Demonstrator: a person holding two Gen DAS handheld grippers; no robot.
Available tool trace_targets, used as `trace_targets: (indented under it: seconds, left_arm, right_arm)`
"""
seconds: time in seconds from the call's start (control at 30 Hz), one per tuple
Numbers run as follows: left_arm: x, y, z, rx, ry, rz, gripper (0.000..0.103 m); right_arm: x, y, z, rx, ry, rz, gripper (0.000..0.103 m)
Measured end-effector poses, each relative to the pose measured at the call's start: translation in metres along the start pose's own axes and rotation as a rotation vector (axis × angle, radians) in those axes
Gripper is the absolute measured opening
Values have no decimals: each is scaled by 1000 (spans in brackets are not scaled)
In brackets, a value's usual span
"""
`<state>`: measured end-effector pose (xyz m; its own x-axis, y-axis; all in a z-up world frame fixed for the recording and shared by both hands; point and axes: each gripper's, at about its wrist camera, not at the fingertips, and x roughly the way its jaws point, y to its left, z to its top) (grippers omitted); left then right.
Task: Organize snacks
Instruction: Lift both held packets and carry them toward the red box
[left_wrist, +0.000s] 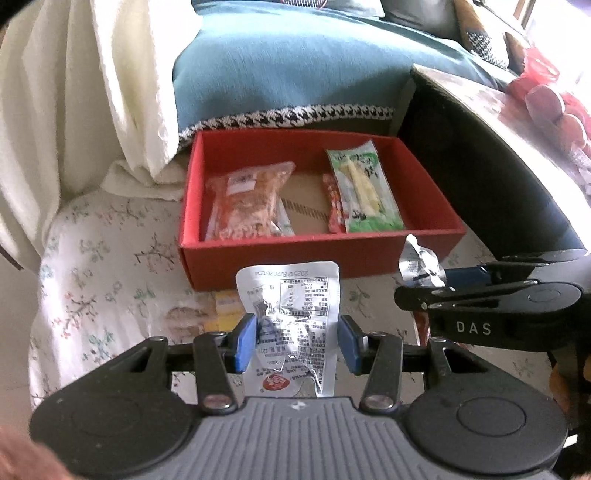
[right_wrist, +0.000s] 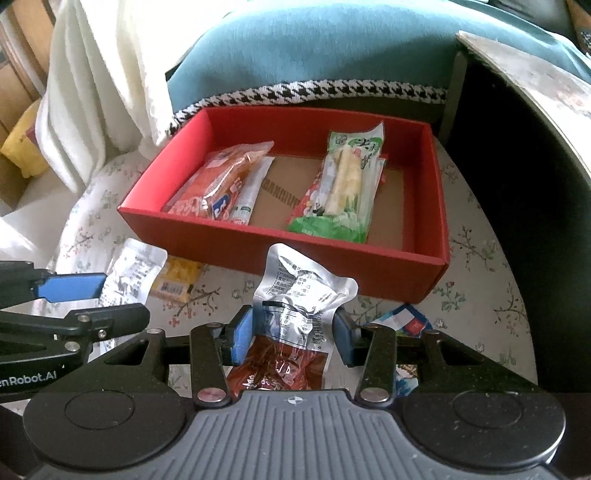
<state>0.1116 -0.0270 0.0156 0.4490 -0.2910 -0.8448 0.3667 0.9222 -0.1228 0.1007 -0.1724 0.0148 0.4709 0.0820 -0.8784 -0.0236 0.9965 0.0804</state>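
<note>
Silver foil pouches are clamped in both grippers, near the red box.

A silver pouch (left_wrist: 291, 325) dated "2025 12 6/2026 12 4" is pinched by the left gripper (left_wrist: 297, 341); a crumpled foil-and-brown pouch (right_wrist: 295, 310) is pinched by the right gripper (right_wrist: 293, 338), whose body is lettered "DAS". Farther off, the red box (right_wrist: 332, 258) holds an orange packet (right_wrist: 221, 177) at left and a green bamboo-shoot packet (right_wrist: 343, 184) at right.

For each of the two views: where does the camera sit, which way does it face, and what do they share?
Left wrist: on the left hand-held gripper, facing down and forward at its silver packet and the red box; the right hand-held gripper shows at right.
Right wrist: on that second tool, clamping a silver-and-brown packet; its partner enters at left.
Shared: the box, green packet, floral cloth.
</note>
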Motion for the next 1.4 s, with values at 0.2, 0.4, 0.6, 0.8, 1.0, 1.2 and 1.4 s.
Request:
trace_targets:
  seconds: [0.2,0.4,0.6,0.8,1.0,1.2,1.4]
  left_arm:
    - [-1,1,4,10,-30,41,40]
    - [-2,-2,10,20,-58,54,40]
    - [-3,-3,14,22,-75,59,40]
    - [-4,-3,21,13,-95,66,40]
    - [-5,-4,29,9,-120,81,40]
    - [-2,-6,33,8,-124,90,40]
    - [-1,-7,39,10,-140,105,40]
  right_arm:
    - [-2,-2,4,14,-18,0,53]
    - [-9,-3,10,26,-49,6,53]
    - [-14,-4,15,35,-77,12,54]
    - [-19,-6,19,43,-108,19,54]
    - [-20,-8,22,51,-124,21,54]
    - [-22,-9,26,61,-138,27,54]
    - [-25,-8,32,66,-151,31,53]
